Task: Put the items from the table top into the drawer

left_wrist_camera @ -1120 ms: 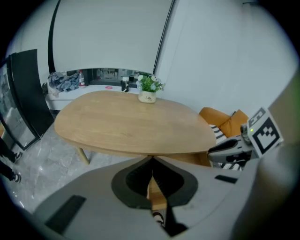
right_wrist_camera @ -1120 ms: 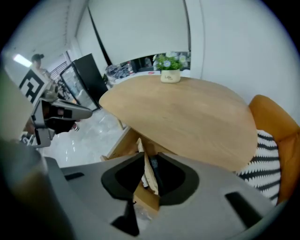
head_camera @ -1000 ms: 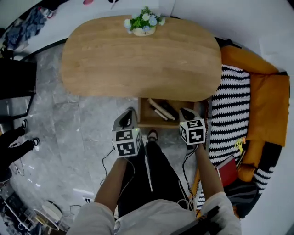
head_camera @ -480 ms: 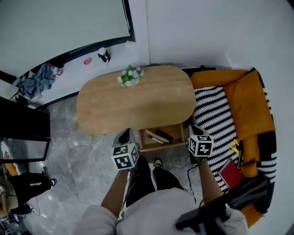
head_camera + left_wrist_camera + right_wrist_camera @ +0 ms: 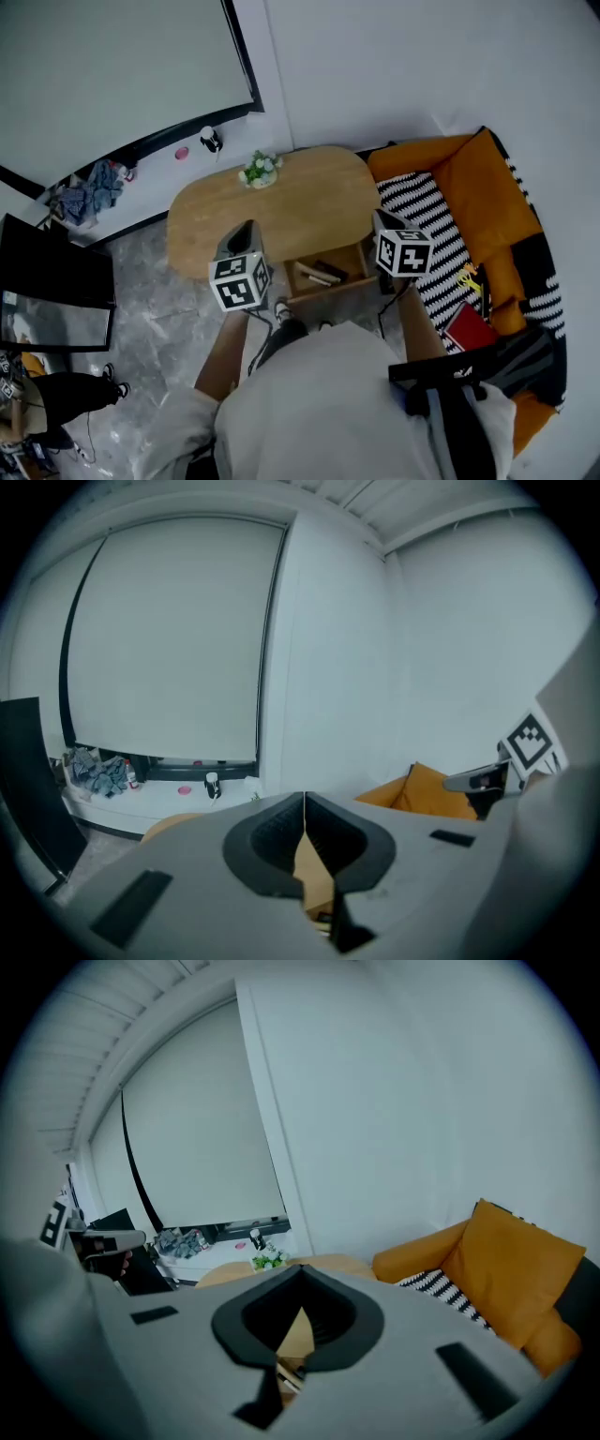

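Observation:
The oval wooden table [image 5: 281,211] carries only a small pot of flowers [image 5: 259,171] at its far edge. Under its near edge a wooden drawer [image 5: 349,282] stands open, with books or flat items [image 5: 317,273] lying inside. My left gripper [image 5: 246,230] hangs high over the table's near left edge, jaws shut and empty [image 5: 304,799]. Over the table's near right corner my right gripper [image 5: 380,218] is at a similar height, also shut with nothing held [image 5: 302,1269]. Each gripper view looks out across the room above the table.
An orange sofa [image 5: 487,187] with a black-and-white striped blanket [image 5: 431,220] lies right of the table, a red book [image 5: 469,328] on it. A black screen [image 5: 56,272] stands at the left. A low window ledge [image 5: 178,150] with clothes [image 5: 89,192] runs behind the table.
Both grippers have risen from down beside the open drawer to well above the table's near edge. The head view has climbed too, so the table and room look smaller.

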The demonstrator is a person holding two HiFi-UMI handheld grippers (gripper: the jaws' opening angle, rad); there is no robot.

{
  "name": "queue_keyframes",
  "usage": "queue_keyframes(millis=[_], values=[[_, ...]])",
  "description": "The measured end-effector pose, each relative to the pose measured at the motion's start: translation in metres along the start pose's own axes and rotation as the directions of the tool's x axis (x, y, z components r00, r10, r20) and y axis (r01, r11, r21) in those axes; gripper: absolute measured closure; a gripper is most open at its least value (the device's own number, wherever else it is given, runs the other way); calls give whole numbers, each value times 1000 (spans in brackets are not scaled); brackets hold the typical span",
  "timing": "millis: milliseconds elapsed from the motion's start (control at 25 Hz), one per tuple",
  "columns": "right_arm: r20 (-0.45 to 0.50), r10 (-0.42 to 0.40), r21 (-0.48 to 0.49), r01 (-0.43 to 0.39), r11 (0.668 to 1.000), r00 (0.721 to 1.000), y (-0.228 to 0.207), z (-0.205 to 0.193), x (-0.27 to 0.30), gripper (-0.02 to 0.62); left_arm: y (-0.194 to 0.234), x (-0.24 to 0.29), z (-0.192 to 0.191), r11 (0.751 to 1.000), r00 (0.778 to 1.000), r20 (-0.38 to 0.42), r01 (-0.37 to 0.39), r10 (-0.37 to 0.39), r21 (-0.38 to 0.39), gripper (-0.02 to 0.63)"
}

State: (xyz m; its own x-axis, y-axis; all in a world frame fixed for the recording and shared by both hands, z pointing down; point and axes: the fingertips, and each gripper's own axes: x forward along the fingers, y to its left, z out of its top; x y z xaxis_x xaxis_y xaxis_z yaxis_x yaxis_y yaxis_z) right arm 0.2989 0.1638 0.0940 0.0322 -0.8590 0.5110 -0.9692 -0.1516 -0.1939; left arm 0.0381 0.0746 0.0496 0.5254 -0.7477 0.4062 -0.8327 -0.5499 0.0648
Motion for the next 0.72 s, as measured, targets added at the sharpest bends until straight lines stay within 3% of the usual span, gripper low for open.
queue_keyframes(millis=[280,720], values=[[49,-21,-60,24,998,999,7,21,-22,603,16,-13,8,996,998,32,-44,46,-72,595],[32,-17,-59,19,998,999,20,20,-25,603,3,-13,10,998,999,33,0,2,-67,595]])
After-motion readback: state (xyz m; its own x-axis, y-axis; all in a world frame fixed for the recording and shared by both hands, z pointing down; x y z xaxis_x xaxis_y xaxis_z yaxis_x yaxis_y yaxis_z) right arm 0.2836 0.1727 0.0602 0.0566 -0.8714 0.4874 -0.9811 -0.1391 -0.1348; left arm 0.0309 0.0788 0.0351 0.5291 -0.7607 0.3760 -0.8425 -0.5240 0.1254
